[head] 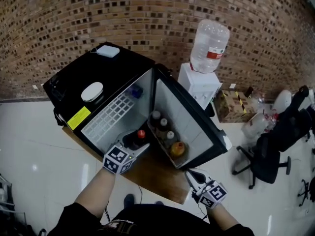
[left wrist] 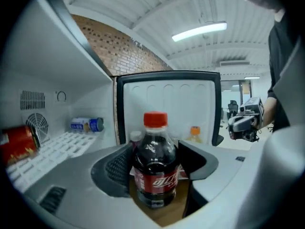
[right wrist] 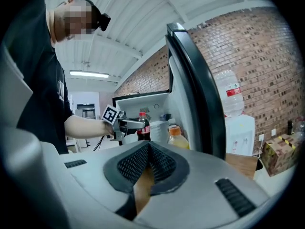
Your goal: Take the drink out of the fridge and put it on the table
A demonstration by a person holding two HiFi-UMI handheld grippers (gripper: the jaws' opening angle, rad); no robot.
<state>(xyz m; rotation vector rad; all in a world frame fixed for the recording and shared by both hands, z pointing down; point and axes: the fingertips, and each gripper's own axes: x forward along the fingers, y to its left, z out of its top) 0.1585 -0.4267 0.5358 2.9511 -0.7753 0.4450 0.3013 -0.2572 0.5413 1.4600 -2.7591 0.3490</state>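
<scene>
black pads of your left gripper [head: 139, 142] clasp the cola bottle [left wrist: 154, 166] at its waist, upright, at the fridge [head: 118, 68] mouth above the wooden table [head: 157, 173], likely to stop it tipping. your right gripper [right wrist: 148, 151], pinched together and empty, waits beside the open door [head: 182, 112]. beyond: white floor [head: 29, 141], brick wall [head: 147, 14].

Water dispenser [head: 199, 86] beside brick wall [head: 147, 11], office chair [head: 264, 157] nearby
</scene>
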